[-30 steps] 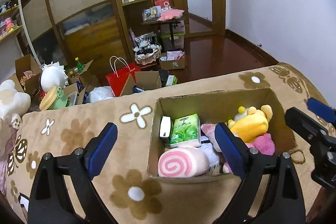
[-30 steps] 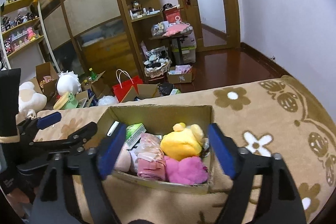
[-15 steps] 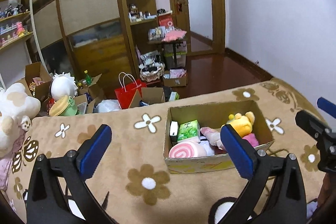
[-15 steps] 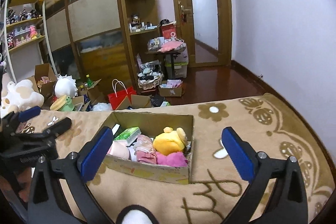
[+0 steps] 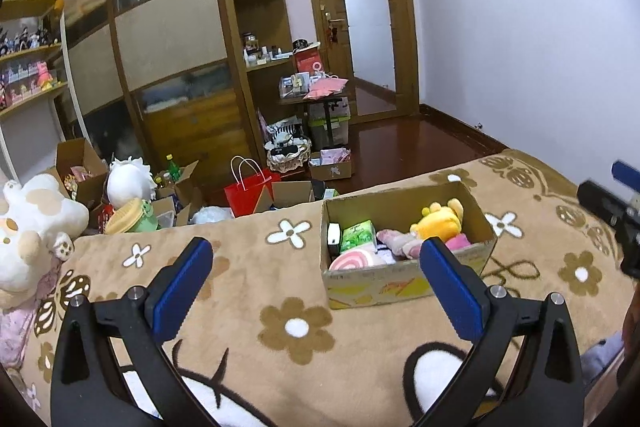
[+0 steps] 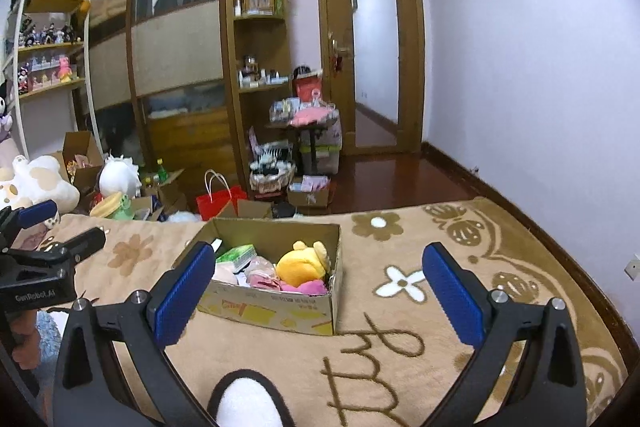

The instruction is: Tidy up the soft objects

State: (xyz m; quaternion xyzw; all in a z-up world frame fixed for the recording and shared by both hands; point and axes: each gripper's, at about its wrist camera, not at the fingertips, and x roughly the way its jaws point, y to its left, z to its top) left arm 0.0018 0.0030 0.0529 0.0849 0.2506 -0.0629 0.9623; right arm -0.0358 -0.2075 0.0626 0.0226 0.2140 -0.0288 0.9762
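The cardboard box (image 5: 404,283) of soft toys sits on the flowered blanket (image 5: 248,291), ahead of both tools. The left hand-held gripper (image 5: 316,287) and right hand-held gripper (image 6: 320,291) have just been opening; both gape wide and empty, short of the box.

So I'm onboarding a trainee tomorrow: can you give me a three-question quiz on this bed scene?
1. True or false: the left gripper holds a toy.
2. Which toy lies next to the yellow plush in the cardboard box? A) pink plush B) blue ball C) red car
3. Fill in: the box sits on a flower-patterned ____.

Key: 1 false, its jaws stand open and empty; 2 A, the pink plush; 3 blanket.
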